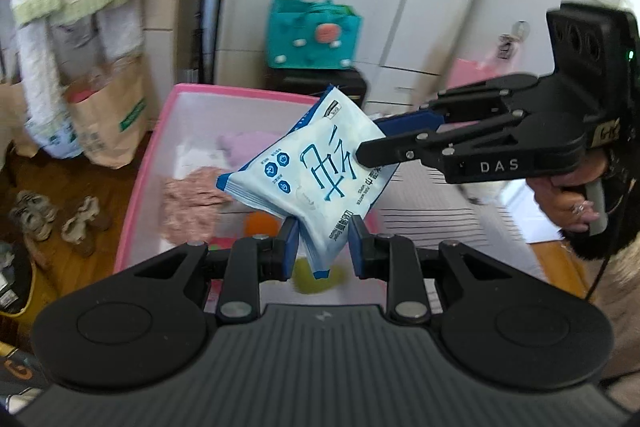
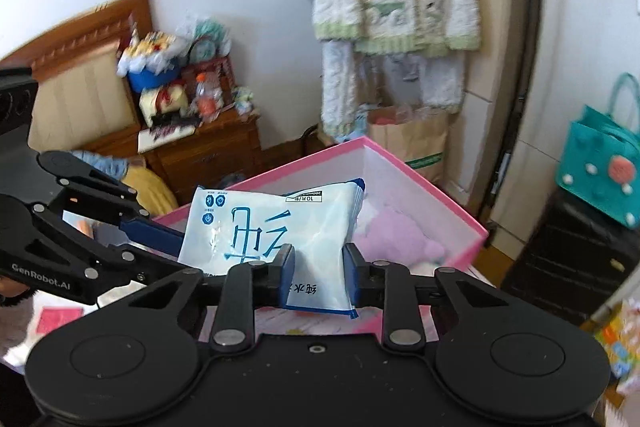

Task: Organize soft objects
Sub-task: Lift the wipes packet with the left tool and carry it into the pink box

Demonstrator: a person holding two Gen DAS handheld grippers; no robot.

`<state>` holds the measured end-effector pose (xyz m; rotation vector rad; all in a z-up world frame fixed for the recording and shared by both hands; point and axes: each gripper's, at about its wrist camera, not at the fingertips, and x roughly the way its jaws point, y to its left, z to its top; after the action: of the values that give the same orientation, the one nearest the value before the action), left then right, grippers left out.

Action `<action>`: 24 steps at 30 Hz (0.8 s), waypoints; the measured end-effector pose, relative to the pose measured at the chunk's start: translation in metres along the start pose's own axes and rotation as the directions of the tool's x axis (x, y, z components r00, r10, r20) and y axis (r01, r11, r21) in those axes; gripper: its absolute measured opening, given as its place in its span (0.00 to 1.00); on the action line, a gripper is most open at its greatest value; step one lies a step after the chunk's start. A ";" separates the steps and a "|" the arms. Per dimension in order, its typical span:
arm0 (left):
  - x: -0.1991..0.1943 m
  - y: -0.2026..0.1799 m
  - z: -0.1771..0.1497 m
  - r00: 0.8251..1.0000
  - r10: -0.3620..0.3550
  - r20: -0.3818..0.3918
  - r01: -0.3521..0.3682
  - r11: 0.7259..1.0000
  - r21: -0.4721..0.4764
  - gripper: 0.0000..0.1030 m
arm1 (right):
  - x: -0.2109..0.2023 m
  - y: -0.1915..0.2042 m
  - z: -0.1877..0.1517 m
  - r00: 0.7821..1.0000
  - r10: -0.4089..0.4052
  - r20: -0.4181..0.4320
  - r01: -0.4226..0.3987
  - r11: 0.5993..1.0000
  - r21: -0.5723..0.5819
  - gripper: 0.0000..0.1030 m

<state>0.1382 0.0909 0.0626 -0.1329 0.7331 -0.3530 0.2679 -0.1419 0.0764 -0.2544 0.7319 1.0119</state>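
Left gripper (image 1: 323, 251): it is clamped on the lower corner of the wipes pack (image 1: 308, 175); the two blue pads press the corner from both sides.
Right gripper (image 2: 319, 277): its jaws are closed on the other end of the same pack, and the pack's edge sits between the blue pads. In the left wrist view it (image 1: 370, 143) comes in from the right side and meets the pack at its upper right edge.
Wipes pack: a soft pale blue packet with big blue characters, held in the air between the two grippers, tilted, just in front of both. It hangs above the pink box (image 1: 140, 187).
Pink box: it is below and ahead of the left gripper, open on top, with white inner walls. In the right wrist view its far corner (image 2: 480, 231) is ahead of the fingers, to the right.
Inside the box: a lilac plush toy (image 2: 396, 239) lies just behind the pack, and a pinkish cloth (image 1: 192, 203) lies to the left of the left gripper's fingers.
Hand: a person's hand (image 1: 568, 199) holds the grip of the right gripper.
Teal bag (image 1: 314, 35): far ahead of the left gripper, beyond the box, on a dark case.
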 end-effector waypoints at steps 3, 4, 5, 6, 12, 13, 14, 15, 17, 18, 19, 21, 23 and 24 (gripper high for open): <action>0.013 0.018 0.003 0.999 0.051 -0.011 -0.051 0.998 -0.025 0.24 | 0.033 -0.008 0.012 0.999 0.021 -0.047 -0.023 0.999 -0.030 0.30; 0.019 0.024 0.004 0.998 0.065 -0.019 -0.066 0.997 -0.034 0.24 | 0.045 -0.011 0.015 0.998 0.032 -0.062 -0.033 0.999 -0.028 0.30; 0.025 0.029 0.005 0.997 0.077 -0.028 -0.078 0.996 -0.042 0.24 | 0.054 -0.014 0.017 0.997 0.038 -0.073 -0.040 0.999 -0.027 0.30; 0.032 0.035 0.006 0.995 0.090 -0.040 -0.092 0.994 -0.051 0.24 | 0.063 -0.017 0.020 0.996 0.045 -0.083 -0.047 0.999 -0.026 0.30; 0.067 0.062 0.009 0.985 0.130 -0.115 -0.141 0.986 -0.088 0.24 | 0.103 -0.032 0.029 0.984 0.092 -0.154 -0.096 0.995 -0.019 0.30; 0.070 0.065 0.009 0.985 0.126 -0.122 -0.138 0.985 -0.100 0.24 | 0.106 -0.033 0.029 0.983 0.095 -0.160 -0.099 0.995 -0.013 0.30; 0.072 0.065 0.008 0.984 0.129 -0.122 -0.142 0.984 -0.103 0.24 | 0.110 -0.034 0.030 0.982 0.098 -0.164 -0.100 0.995 -0.004 0.30; 0.073 0.064 0.007 0.983 0.139 -0.119 -0.150 0.985 -0.087 0.24 | 0.113 -0.035 0.030 0.980 0.101 -0.170 -0.103 0.995 -0.004 0.30; 0.076 0.061 0.005 0.980 0.159 -0.116 -0.165 0.985 -0.052 0.24 | 0.119 -0.036 0.031 0.978 0.100 -0.181 -0.102 0.995 0.000 0.31; 0.077 0.060 0.005 0.979 0.160 -0.123 -0.167 0.985 -0.045 0.24 | 0.123 -0.036 0.032 0.977 0.099 -0.190 -0.100 0.995 0.003 0.31; 0.079 0.061 0.005 0.979 0.154 -0.134 -0.162 0.986 -0.044 0.24 | 0.127 -0.037 0.033 0.975 0.096 -0.198 -0.098 0.995 0.005 0.31; 0.083 0.063 0.005 0.977 0.142 -0.161 -0.152 0.987 -0.054 0.24 | 0.133 -0.037 0.033 0.976 0.070 -0.205 -0.073 0.997 -0.007 0.32; 0.086 0.063 0.005 0.974 0.146 -0.171 -0.155 0.987 -0.041 0.25 | 0.135 -0.038 0.033 0.977 0.047 -0.207 -0.050 0.999 -0.009 0.33; 0.088 0.061 0.005 0.972 0.166 -0.169 -0.173 0.985 -0.027 0.26 | 0.134 -0.038 0.033 0.978 0.045 -0.204 -0.045 0.999 0.002 0.33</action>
<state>0.2186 0.1162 -0.0034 -0.0799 0.9104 -0.1870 0.3575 -0.0542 0.0071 -0.3486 0.9261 1.0390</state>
